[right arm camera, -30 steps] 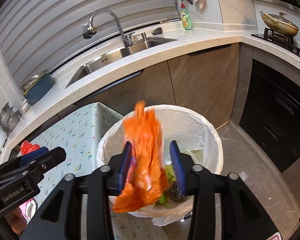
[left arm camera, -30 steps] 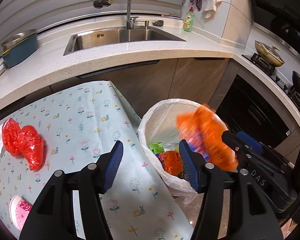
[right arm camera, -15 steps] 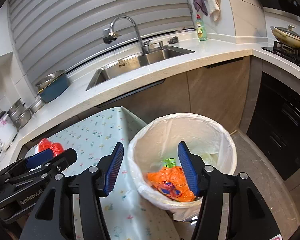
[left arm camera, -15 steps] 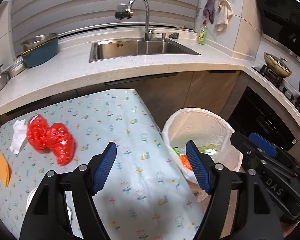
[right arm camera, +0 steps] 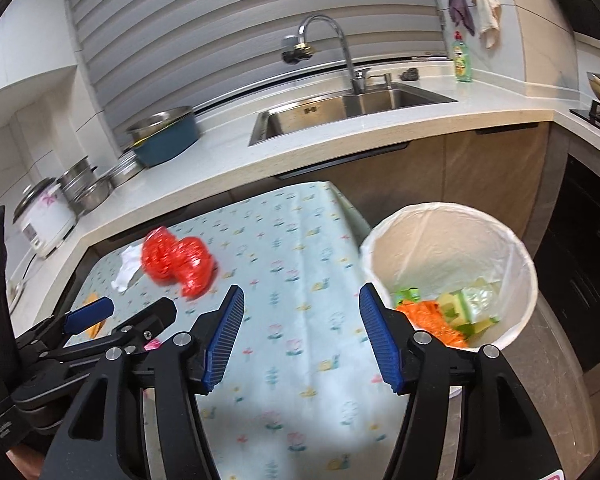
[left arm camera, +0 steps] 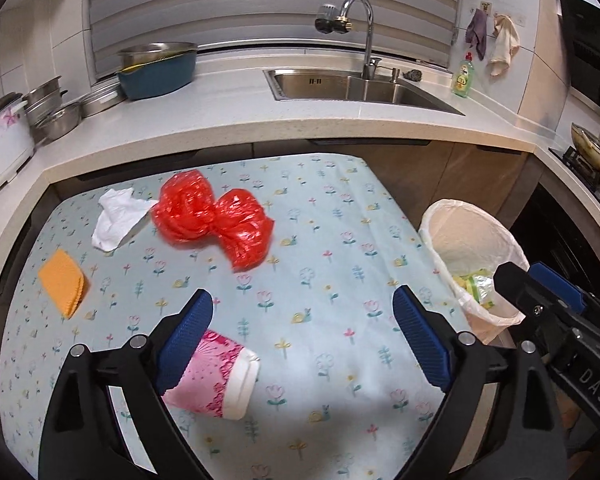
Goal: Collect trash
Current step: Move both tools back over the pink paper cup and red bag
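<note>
left gripper (left arm camera: 302,320): your jaws are opening wide, empty
right gripper (right arm camera: 300,326): parted, empty
red bag (left arm camera: 214,216): crinkly plastic, ahead
bin (right arm camera: 452,220): white liner, holds orange wrapper (right arm camera: 432,316), right

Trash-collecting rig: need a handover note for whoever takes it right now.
Left gripper: empty, jaws opening, over the floral tablecloth.
Right gripper: empty, jaws open.
Done: orange plastic wrapper lies in the white-lined trash bin with other scraps.
Left on the table: crumpled red plastic bag, white tissue, orange sponge cloth, pink paper cup on its side.
</note>
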Tool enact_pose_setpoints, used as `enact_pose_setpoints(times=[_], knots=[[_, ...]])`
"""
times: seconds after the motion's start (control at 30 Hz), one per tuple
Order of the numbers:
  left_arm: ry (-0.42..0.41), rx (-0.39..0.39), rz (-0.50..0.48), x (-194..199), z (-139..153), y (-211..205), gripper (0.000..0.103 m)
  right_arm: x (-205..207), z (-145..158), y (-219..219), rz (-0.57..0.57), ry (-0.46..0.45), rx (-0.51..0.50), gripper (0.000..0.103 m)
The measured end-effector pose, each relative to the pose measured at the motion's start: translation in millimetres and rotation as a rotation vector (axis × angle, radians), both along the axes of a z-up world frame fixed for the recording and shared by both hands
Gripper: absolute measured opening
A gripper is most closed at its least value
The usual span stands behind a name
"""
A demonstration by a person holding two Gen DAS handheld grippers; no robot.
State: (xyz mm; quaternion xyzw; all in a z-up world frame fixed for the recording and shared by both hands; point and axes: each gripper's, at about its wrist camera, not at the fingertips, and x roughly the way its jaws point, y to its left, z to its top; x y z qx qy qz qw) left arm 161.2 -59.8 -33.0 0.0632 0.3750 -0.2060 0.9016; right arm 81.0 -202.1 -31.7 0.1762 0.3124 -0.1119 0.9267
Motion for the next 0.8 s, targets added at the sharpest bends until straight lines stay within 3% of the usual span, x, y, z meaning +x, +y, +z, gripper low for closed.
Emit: enact_pose_setpoints(times=[0.17, 0.4, 0.8], knots=[[-0.010, 0.049, 0.016, -4.6, -13.0, 36.9, 0.091, 4.4, -4.0, 29.7, 0.038, 0.011, 0.006, 0.058], [0.050, 0.105, 0.011, -2.6, -43.4, 70.3, 0.092, 12.8, -17.3, 62.7, 0.076, 0.038, 0.019, 0.058], [0.116, 0.126, -0.008, 10.1, -77.3, 71.7, 0.092, 31.2, -33.0, 90.6, 0.104, 0.080, 0.020, 0.058]])
